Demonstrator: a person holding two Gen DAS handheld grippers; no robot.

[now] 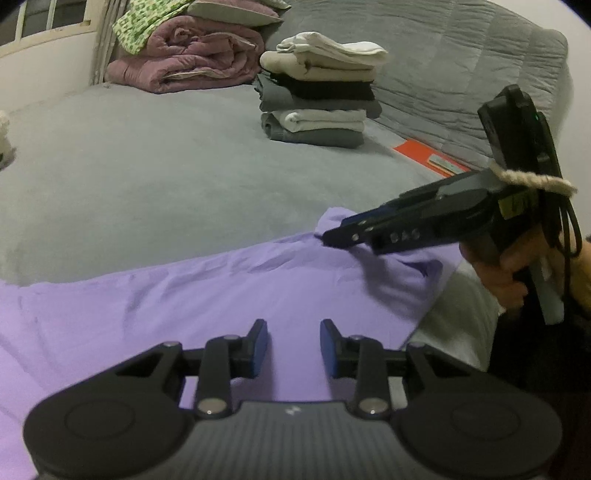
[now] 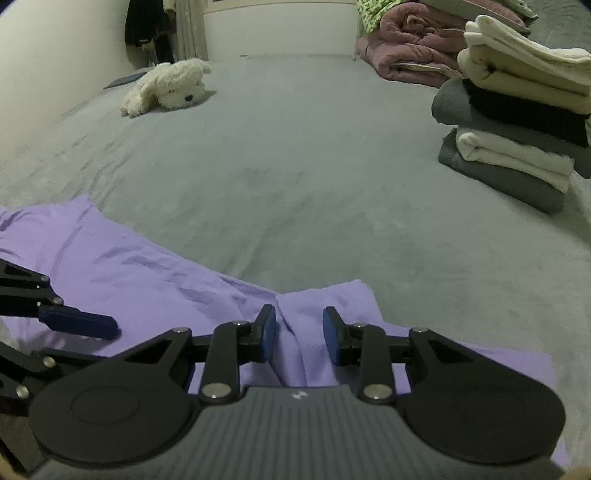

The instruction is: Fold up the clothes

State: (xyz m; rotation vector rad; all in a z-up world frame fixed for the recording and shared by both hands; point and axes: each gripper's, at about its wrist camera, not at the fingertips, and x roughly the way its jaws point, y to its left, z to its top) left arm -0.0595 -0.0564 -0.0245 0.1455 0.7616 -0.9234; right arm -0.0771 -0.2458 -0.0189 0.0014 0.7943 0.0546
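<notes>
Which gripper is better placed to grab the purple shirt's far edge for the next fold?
Right, probably: the right gripper is open over a raised ridge at the purple shirt's far edge; the left gripper hovers open over flat mid-cloth.

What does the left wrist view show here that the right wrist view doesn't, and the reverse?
Only the left wrist view shows an orange item on the bed's far side, a window at upper left, and the person's right hand gripping the right tongs from the side.

Only the right wrist view shows the whole white plush dog and dark clothes hanging in the corner.

Both show the purple garment spread on the grey bed, the folded stack, the pink blanket, and both tongs open, including the left tongs.
</notes>
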